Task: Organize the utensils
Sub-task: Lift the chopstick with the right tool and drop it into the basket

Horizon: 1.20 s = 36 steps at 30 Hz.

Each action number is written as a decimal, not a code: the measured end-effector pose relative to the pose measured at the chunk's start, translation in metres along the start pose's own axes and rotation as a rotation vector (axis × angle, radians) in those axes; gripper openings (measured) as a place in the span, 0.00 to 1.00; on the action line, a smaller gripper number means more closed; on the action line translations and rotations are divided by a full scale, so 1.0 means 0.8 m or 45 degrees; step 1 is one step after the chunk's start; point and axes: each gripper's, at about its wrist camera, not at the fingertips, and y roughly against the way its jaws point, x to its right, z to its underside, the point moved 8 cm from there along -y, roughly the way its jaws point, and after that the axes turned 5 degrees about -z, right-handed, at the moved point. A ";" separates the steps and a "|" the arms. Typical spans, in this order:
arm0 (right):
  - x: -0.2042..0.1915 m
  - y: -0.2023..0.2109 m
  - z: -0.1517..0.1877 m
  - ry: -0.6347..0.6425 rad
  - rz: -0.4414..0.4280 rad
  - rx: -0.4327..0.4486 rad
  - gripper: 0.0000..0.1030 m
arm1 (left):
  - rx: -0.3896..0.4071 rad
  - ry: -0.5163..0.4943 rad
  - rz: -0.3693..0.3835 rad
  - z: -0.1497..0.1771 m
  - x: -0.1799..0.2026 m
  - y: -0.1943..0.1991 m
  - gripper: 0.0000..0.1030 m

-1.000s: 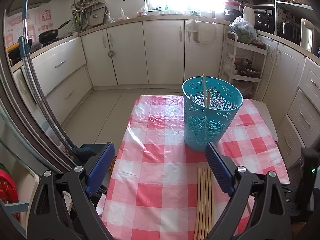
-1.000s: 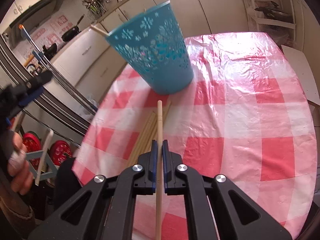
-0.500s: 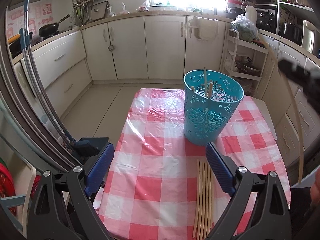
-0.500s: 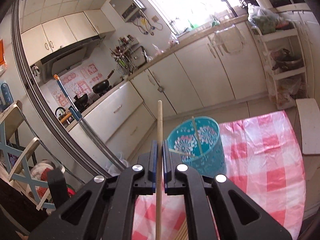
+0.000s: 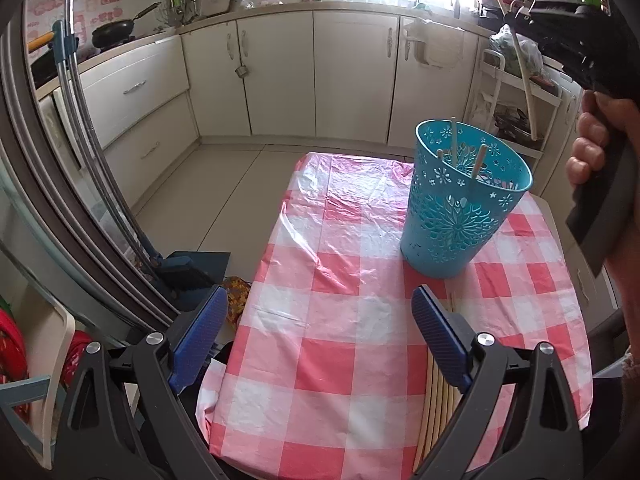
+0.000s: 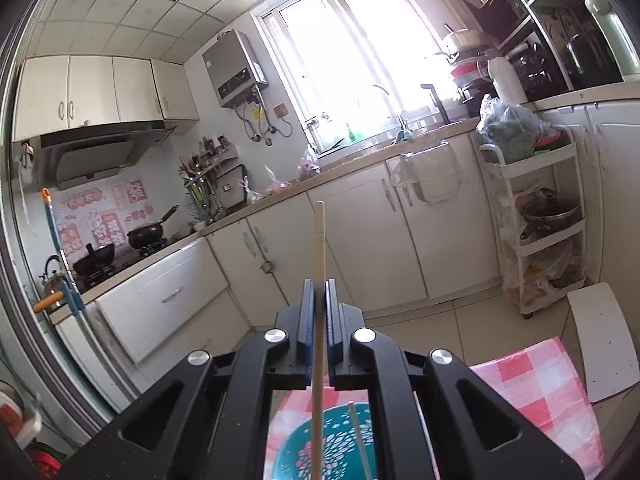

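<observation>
Chopsticks and the blue basket

We see a teal cut-out basket point(image 5: 460, 208) upright at 2 o'clock holding three chopsticks point(image 5: 478, 162); more chopsticks point(image 5: 440, 394) lie flat at 5 o'clock.

Turquoise flower-cutout basket point(image 5: 460, 216) on red-and-white checked tablecloth point(image 5: 340, 320); pale chopsticks point(image 5: 438, 388).

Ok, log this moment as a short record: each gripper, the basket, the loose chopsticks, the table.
right gripper: shut on one chopstick, raised above the basket
left gripper: open, nothing between its fingers
basket: blue, upright on the table, a few chopsticks already inside
loose chopsticks: a row lying flat in front of the basket, partly behind the left gripper's finger
table: covered by a red and white checked cloth
</observation>
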 end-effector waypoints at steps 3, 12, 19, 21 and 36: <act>0.012 -0.015 0.012 0.028 0.061 -0.004 0.06 | -0.008 -0.001 0.001 -0.002 0.000 -0.003 0.87; 0.022 -0.023 0.049 0.089 0.099 -0.063 0.06 | -0.030 -0.021 0.014 -0.001 0.011 -0.013 0.87; 0.024 -0.014 0.066 0.087 0.077 -0.123 0.06 | -0.031 -0.022 0.015 0.000 0.013 -0.014 0.87; 0.023 -0.006 0.068 0.086 0.073 -0.132 0.06 | -0.031 -0.025 0.015 0.000 0.014 -0.014 0.87; 0.023 0.102 0.121 0.108 0.089 -0.252 0.26 | 0.011 -0.042 0.020 -0.001 0.021 0.015 0.87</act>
